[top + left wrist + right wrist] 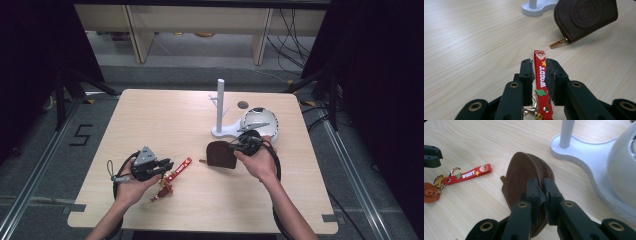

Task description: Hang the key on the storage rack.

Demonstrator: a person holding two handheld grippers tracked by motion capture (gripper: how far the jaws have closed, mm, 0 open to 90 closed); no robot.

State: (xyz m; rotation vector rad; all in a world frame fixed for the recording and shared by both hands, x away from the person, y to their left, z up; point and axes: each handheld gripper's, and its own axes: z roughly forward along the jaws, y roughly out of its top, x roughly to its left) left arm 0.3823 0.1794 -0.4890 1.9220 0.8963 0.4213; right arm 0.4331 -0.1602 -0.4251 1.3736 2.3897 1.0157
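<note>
My right claw is clenched on the zipped edge of the brown pouch, which stands on edge mid-worktop with its zip pull toward my left. The red strap lies flat, its long axis running between my left claw's released pads toward the pouch. The pale wooden worktop stands on grey floor, dark curtains either side.

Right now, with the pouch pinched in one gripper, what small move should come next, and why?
Probably carry the pouch toward the white stand. The right gripper is shut on its zipper edge and it tilts off the table, while the left gripper straddles the red strap.
</note>
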